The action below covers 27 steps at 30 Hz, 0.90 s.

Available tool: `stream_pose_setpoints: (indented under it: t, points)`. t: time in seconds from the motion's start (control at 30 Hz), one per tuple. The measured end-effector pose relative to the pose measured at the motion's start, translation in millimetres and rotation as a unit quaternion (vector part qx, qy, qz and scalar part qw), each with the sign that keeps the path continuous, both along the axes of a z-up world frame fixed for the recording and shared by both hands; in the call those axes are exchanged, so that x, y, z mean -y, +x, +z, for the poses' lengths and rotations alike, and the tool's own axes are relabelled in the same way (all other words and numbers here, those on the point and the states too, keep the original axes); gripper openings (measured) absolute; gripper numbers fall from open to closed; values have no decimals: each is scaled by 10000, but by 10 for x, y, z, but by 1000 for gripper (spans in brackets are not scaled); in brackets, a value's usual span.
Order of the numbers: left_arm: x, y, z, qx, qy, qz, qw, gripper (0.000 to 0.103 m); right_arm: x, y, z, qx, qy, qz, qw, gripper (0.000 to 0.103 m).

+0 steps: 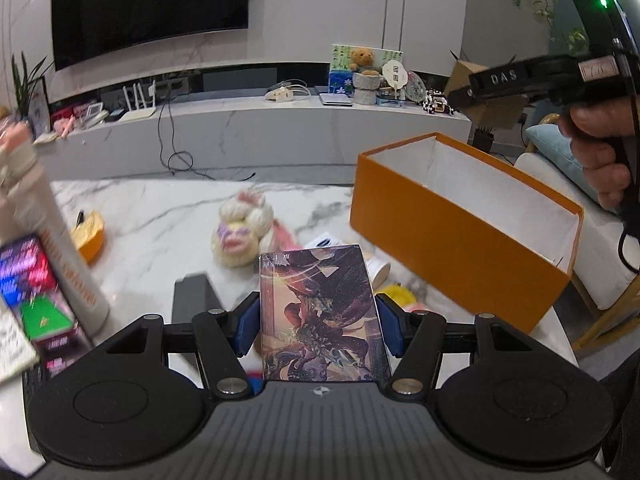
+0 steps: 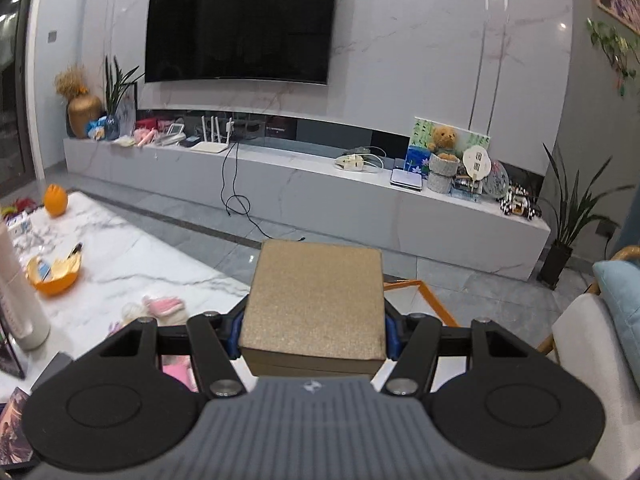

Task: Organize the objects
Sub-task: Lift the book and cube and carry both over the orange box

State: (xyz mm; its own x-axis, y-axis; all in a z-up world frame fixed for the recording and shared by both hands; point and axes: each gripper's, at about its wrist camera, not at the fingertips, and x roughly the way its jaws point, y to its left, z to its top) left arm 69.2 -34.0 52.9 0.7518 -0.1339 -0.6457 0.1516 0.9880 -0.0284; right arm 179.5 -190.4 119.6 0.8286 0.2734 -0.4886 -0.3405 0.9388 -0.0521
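The orange box [image 1: 460, 240] was left open-topped (nothing inside); the table's [image 1: 160, 216] middle was blocked by a plush toy [image 1: 240, 236].

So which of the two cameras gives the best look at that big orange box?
The left wrist view. There the orange box appears nearly whole, open-topped with a white inside, standing on the marble table. The right wrist view shows only a thin orange edge of it past the gold box clamped in that gripper's jaws.
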Motion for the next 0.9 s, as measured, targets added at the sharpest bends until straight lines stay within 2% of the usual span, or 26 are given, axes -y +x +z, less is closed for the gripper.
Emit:
stream_pose_setpoints:
  t: [0.1, 0.47, 0.7, 0.9]
  points:
    - [143, 174, 28, 9, 75, -148, 9999, 70, 239, 125, -74, -173, 152, -158, 9996, 63]
    - [901, 852, 177, 211, 65, -857, 9961, 70, 1074, 314, -272, -616, 159, -919, 9937, 63]
    - [1343, 1263, 173, 181, 404, -1211, 9917, 70, 1276, 382, -327, -804, 163, -1043, 9912, 63]
    - [1614, 1376, 65, 2, 590, -1459, 9875, 70, 1255, 392, -334, -926, 88, -899, 9916, 63]
